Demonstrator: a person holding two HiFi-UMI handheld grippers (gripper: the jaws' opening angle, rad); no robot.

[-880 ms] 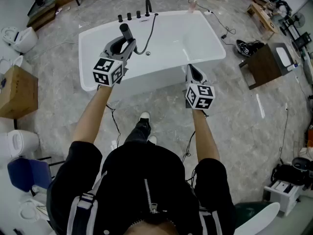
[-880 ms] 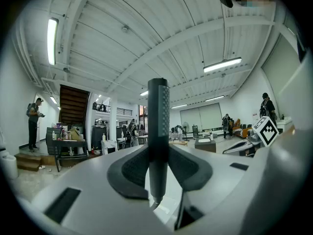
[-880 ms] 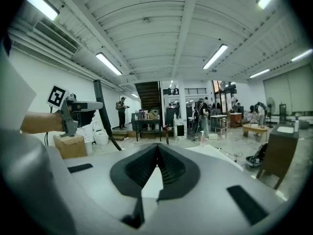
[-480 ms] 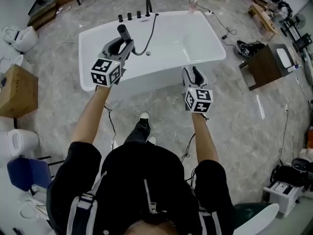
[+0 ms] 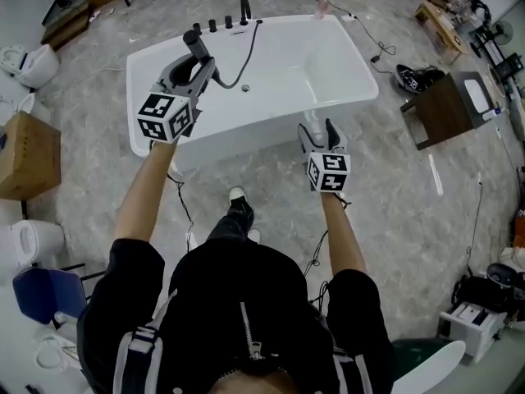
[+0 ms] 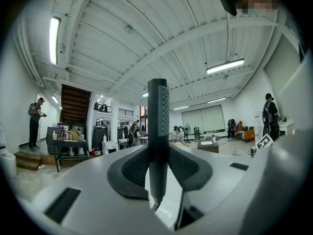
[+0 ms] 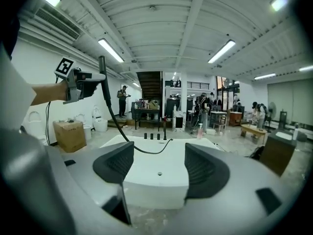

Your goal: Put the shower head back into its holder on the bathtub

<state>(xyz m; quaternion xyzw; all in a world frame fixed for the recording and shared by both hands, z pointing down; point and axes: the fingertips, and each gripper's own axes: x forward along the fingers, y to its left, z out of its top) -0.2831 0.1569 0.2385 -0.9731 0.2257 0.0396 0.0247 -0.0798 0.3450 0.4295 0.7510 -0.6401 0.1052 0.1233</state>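
My left gripper (image 5: pixel 201 60) is shut on the dark stick-shaped shower head (image 5: pixel 194 43), held upright over the left part of the white bathtub (image 5: pixel 246 134). In the left gripper view the shower head (image 6: pixel 158 111) stands clamped between the two pads of that gripper (image 6: pixel 158 155). Its black hose (image 5: pixel 246 60) runs to the fittings (image 5: pixel 228 21) on the tub's far rim. My right gripper (image 5: pixel 318 127) is open and holds nothing, just in front of the tub's near rim. The right gripper view shows that gripper (image 7: pixel 159 163) facing the bathtub (image 7: pixel 156 190), with the shower head (image 7: pixel 102 72) raised at upper left.
A cardboard box (image 5: pixel 29 154) and a toilet (image 5: pixel 29 64) stand at the left. A dark wooden cabinet (image 5: pixel 447 109) is to the right of the tub. Cables lie on the grey stone floor (image 5: pixel 410 212). People and tables (image 7: pixel 146 114) are at the back of the hall.
My left gripper has carried the shower head a little to the left and farther away over the tub. My right gripper has drawn back slightly toward the person.
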